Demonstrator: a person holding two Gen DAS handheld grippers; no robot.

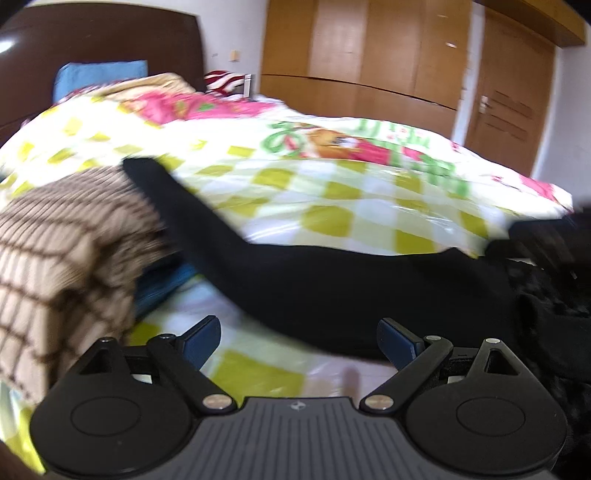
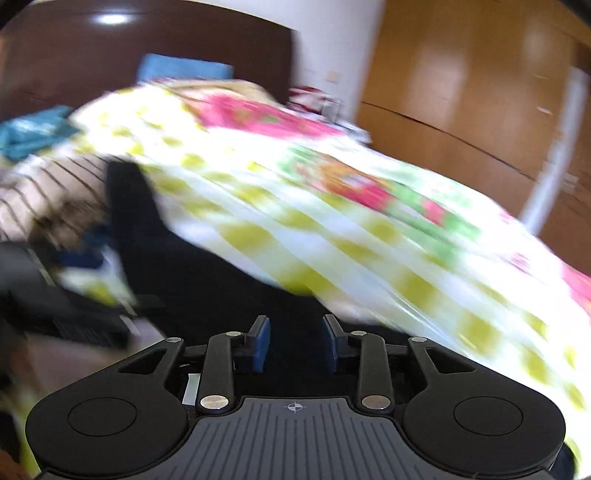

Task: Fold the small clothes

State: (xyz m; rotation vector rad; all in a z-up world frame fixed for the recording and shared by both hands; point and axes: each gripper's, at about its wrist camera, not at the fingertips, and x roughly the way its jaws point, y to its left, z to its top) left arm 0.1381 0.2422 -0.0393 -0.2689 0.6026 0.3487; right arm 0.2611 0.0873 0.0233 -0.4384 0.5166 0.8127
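Left wrist view: my left hand-held gripper [image 1: 298,341] gapes wide, empty, above the black garment [image 1: 332,280] on the bed [image 1: 332,206]. My right hand-held gripper [image 2: 296,345], part-open, grips nothing; the next fold, I judge, needs an edge pinched.

Lying across bed: quilt [image 1: 332,192] in white and yellow-green checks, pink and green cartoon print running along far side. Standing behind it: dark brown headboard [image 1: 103,40], glare showing on top edge. Leaning against headboard: blue pillow [image 1: 99,74]. Filling right wall: wooden wardrobe [image 1: 365,48], brown door [image 1: 509,103] next to it. Sitting beyond far bed edge: red-and-white striped item [image 1: 225,80], too blurred for identifying. Showing between headboard and wardrobe: white wall [image 1: 232,33].
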